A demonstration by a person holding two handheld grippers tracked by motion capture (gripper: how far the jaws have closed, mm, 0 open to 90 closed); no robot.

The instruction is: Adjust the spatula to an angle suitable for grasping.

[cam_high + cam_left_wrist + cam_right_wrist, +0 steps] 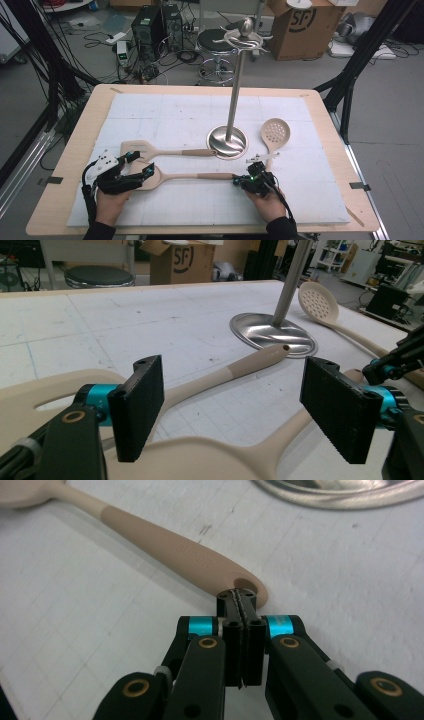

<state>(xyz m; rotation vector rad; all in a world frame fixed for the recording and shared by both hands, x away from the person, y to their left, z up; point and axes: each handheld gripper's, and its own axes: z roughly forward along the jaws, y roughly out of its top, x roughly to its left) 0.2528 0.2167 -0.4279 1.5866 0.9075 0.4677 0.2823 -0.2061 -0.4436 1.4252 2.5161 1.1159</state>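
Observation:
A beige solid spoon [165,176] lies on the white foam board [165,115], with its bowl to the left and its handle to the right. My left gripper [141,164] is open, and its black pads [137,407] straddle the spoon's bowl [200,460]. My right gripper [237,181] is shut. In the right gripper view its closed tips [241,599] rest against the holed end of the spoon's handle [200,560], with nothing between them. A slotted spatula [137,149] lies just beyond the spoon. A perforated skimmer [275,132] lies to the right of the stand.
A tall metal stand [232,100] rises from a round base [227,142] at mid-table, with hooks at its top [245,37]. The base [272,335] is close to the spatula's handle tip [272,352]. Beyond the table are a stool [216,42], a cardboard box [305,25] and cables.

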